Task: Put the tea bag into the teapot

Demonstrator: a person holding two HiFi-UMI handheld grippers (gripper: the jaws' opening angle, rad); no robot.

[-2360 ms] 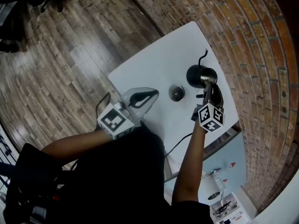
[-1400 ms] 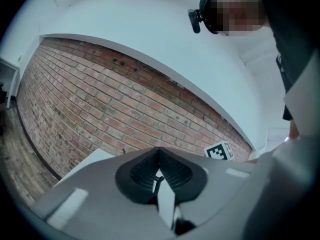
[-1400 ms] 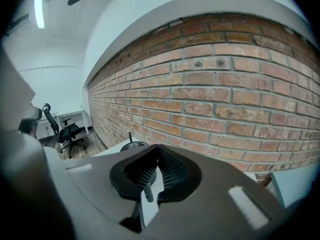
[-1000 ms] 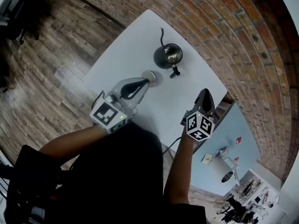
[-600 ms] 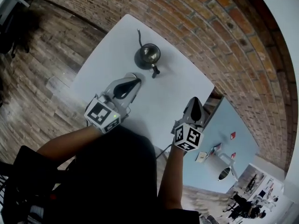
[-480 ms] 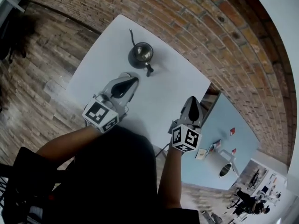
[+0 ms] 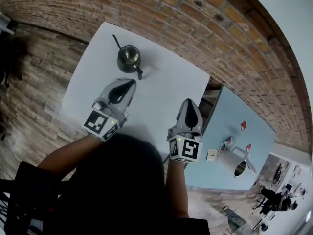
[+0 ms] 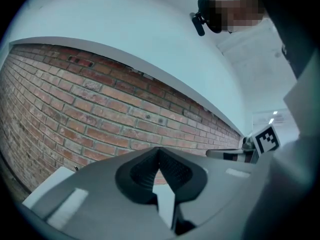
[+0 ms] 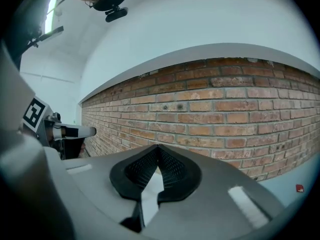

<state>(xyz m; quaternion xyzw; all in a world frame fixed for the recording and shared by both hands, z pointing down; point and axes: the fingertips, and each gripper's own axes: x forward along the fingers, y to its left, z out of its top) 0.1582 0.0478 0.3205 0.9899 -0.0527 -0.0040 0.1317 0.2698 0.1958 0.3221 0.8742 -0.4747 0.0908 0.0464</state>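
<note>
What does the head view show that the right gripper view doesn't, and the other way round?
Only the head view shows the teapot and the plank floor. Only the right gripper view shows the white ceiling. Both show the brick wall, the left gripper and the right gripper, whose jaws are shut with nothing between them.

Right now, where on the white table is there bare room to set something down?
Widest bare patch: the white table right of the teapot, out to the corner by the brick wall, ahead of the right gripper. A narrower strip runs along the left edge. Crowded: between the teapot and the left gripper.
</note>
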